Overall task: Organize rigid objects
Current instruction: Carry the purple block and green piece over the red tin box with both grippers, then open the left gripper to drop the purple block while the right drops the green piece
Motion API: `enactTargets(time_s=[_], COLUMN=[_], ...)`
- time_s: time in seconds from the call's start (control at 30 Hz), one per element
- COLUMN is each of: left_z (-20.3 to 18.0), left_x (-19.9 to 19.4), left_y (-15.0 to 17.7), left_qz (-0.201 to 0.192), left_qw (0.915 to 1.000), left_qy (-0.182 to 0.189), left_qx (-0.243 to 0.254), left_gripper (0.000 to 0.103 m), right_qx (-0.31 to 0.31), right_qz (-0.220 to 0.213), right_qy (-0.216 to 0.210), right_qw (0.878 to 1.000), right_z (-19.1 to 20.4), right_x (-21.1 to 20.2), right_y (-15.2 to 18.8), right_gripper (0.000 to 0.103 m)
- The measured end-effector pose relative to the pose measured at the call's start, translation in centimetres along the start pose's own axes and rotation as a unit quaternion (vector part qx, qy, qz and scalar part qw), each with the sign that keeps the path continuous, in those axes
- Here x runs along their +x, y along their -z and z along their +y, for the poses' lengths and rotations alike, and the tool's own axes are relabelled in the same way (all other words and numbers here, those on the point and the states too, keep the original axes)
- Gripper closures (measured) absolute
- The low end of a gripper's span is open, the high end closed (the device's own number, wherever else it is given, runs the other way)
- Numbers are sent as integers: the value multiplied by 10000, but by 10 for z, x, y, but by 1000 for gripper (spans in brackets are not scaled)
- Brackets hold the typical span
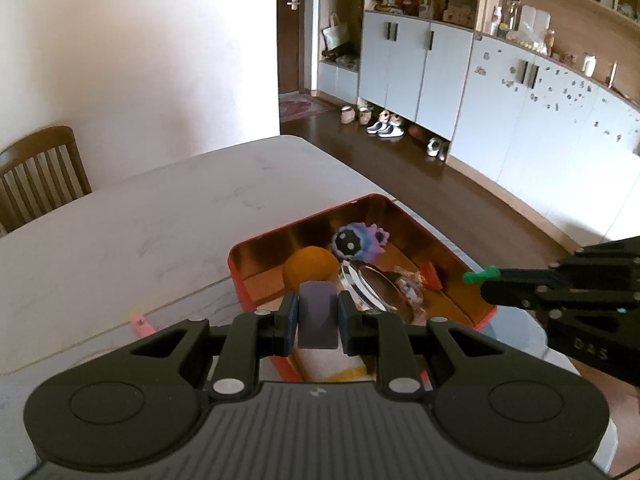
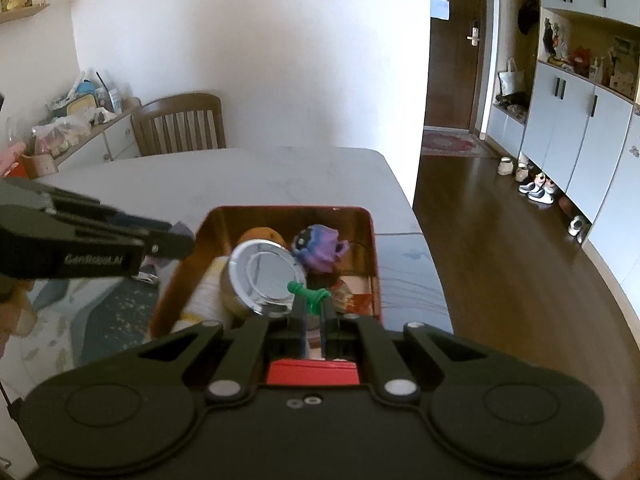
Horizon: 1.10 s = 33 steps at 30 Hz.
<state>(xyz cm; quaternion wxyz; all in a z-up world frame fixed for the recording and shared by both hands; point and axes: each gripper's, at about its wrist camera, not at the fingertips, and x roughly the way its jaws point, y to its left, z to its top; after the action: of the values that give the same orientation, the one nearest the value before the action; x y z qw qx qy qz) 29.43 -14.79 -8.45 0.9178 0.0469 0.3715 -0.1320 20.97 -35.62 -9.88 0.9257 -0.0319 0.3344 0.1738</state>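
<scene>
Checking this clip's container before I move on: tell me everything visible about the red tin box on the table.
The red tin box is a rectangular, rounded-cornered, lidless container, red outside with a shiny gold-coloured metallic inside. It sits upright near the table's edge, part of it hidden behind the grippers. Inside lie an orange ball, a purple toy with a black face, a shiny round metal lid or tin and a small red-and-white figure. Neither gripper visibly touches the box.
</scene>
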Motion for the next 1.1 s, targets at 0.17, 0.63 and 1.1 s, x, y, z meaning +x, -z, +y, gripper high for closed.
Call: enactTargets(time_s=[0.17,0.63,1.1], left_z=[-2,2,7], left_x=[22,71,77], left_y=[-8,-20,-18], left_qz=[50,299,291], left_qw=[9997,9978,9966], left_qy=[-221,-565,-595], left_qx=[18,-178,-497], left_gripper=[82,82,83], right_qx=[-96,-382,-585], right_qz=[147,572,839], right_qy=[-100,-406,-489], right_qw=[9998,9968,9936], right_z=[-6,-16,-23], right_x=[10,40,54], right_y=[2,2,3], right_gripper=[98,98,90])
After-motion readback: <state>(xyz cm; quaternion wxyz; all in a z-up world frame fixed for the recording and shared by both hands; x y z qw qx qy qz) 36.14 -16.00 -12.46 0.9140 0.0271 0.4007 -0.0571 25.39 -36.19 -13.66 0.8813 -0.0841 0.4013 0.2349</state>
